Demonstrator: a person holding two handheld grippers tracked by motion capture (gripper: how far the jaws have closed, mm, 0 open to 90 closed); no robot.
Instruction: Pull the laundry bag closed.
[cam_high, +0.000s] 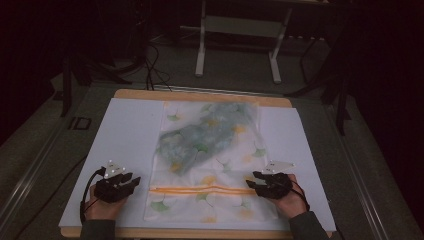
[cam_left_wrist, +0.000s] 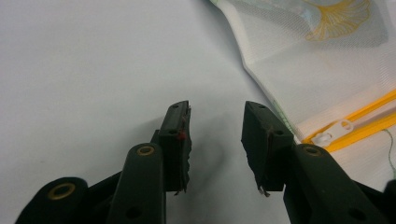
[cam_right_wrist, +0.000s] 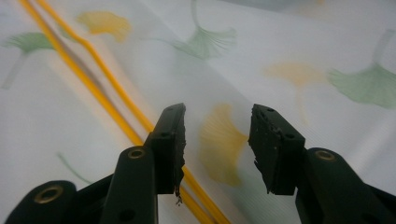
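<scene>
both hands low and apart, left claw (cam_high: 131, 183) and right claw (cam_high: 254, 178) gaping, nothing clamped.

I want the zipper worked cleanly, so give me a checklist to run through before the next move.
1. Left gripper open, nothing between its jaws: ok.
2. Right gripper open over the white mesh bag with ginkgo-leaf print: ok.
3. White zipper pull in sight beside the left gripper: ok.
4. Orange zipper fully closed: cannot tell.
5. Bag lying flat on the white sheet: ok.
</scene>
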